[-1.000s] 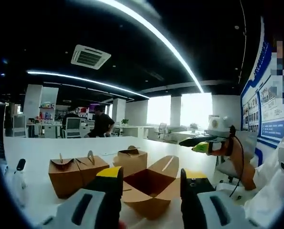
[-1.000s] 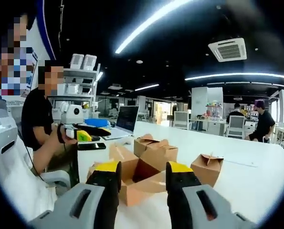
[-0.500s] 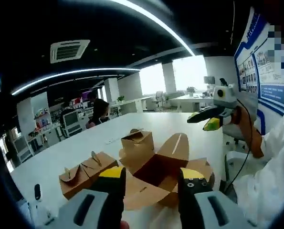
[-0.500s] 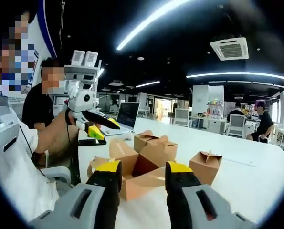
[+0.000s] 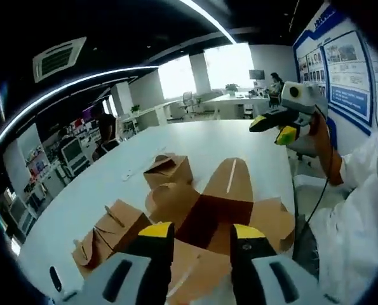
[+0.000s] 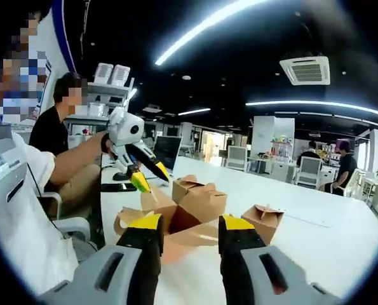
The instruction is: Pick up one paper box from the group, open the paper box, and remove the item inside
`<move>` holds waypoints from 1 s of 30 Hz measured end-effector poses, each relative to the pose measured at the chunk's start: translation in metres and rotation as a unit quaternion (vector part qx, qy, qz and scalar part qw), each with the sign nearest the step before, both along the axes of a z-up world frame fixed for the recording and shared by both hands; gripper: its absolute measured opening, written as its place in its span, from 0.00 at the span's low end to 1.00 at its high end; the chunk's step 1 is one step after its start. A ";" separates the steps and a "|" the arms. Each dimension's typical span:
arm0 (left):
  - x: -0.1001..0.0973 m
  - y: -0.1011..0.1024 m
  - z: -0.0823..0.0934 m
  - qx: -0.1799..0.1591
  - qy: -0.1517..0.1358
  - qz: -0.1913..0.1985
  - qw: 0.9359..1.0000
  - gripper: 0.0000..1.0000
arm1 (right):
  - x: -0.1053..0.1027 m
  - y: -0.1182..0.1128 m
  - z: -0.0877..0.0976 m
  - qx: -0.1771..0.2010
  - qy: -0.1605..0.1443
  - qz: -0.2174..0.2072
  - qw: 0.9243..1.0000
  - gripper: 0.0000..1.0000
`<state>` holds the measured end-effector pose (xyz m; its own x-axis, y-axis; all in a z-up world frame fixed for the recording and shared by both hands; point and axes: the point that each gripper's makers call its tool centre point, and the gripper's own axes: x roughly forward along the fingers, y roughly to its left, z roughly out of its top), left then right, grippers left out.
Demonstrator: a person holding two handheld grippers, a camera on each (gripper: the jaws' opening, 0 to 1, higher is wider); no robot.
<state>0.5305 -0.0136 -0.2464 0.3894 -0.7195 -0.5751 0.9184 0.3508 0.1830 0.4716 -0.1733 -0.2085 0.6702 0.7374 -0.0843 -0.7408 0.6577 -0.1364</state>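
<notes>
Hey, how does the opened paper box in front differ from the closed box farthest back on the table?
In the left gripper view, the opened paper box has its flaps spread flat, exposing a dark reddish inside; the closed box has its flaps folded shut on top. The opened one lies just beyond that gripper's tips, the closed one farther back. Both are brown cardboard on the white table.

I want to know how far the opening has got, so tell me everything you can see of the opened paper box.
The opened paper box is plain brown cardboard and sits on the white table, its four flaps folded outward like petals. The far flap has a narrow slot. The inside looks darker brown, and no item can be made out in it. Three closed boxes stand close behind and beside it. Whether either gripper touches it cannot be told.
</notes>
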 end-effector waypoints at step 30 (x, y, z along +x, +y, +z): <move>0.009 -0.034 -0.103 0.222 0.056 -0.013 0.973 0.30 | -0.001 -0.003 0.004 -0.012 -0.015 -0.006 1.000 0.34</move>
